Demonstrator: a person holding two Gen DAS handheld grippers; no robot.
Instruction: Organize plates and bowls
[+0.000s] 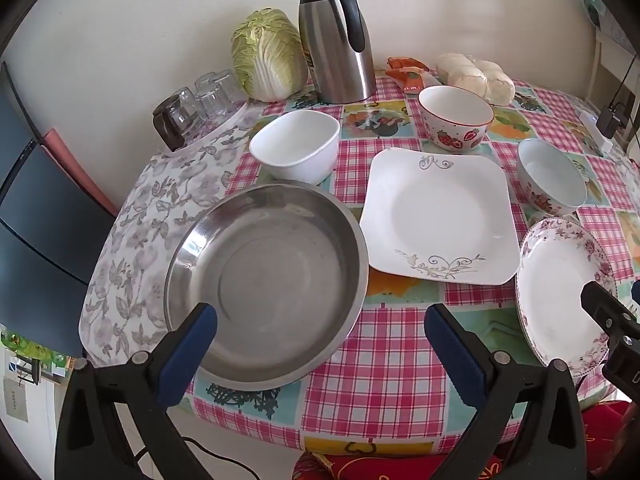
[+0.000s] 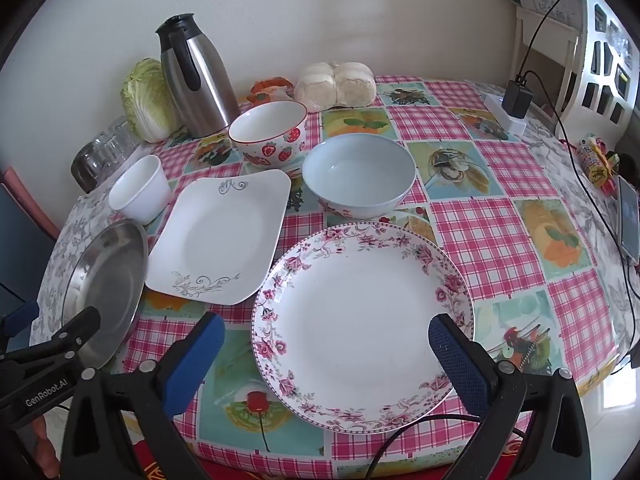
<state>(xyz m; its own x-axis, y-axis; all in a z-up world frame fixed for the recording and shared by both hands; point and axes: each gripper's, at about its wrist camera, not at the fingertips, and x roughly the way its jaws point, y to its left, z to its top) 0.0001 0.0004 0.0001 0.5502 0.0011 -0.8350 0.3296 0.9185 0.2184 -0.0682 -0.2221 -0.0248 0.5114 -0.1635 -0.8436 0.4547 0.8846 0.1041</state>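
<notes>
Blue ribbed pads line the black fingers [image 1: 202, 332] of the left gripper [image 1: 320, 330], spread wide and empty above the near rim of a round stainless steel pan [image 1: 266, 280]; the right gripper [image 2: 326, 338] is likewise released, grasping nothing, poised over a round plate [image 2: 360, 300] with a pink flower border. White lettering "GenRobot.AI" shows on the left gripper's body only in the right wrist view. Everything sits on a surface [image 2: 500, 232] under a glossy pink-checked cloth with picture squares. Between pan and flowered plate lies a square white plate [image 1: 438, 216] with grey scrollwork. Behind them stand a plain white bowl [image 1: 296, 148], a strawberry-printed bowl [image 1: 456, 120] with a red rim, and a pale blue bowl [image 2: 358, 174] with flowers outside. At the back are a brushed-steel jug [image 1: 336, 36] with black handle, a napa cabbage [image 1: 266, 58], upturned glasses [image 1: 200, 104] and pale buns [image 2: 336, 84]. Only the right view shows a charger [image 2: 516, 98] with its cable and a phone [image 2: 628, 216] at the surface's far side.
</notes>
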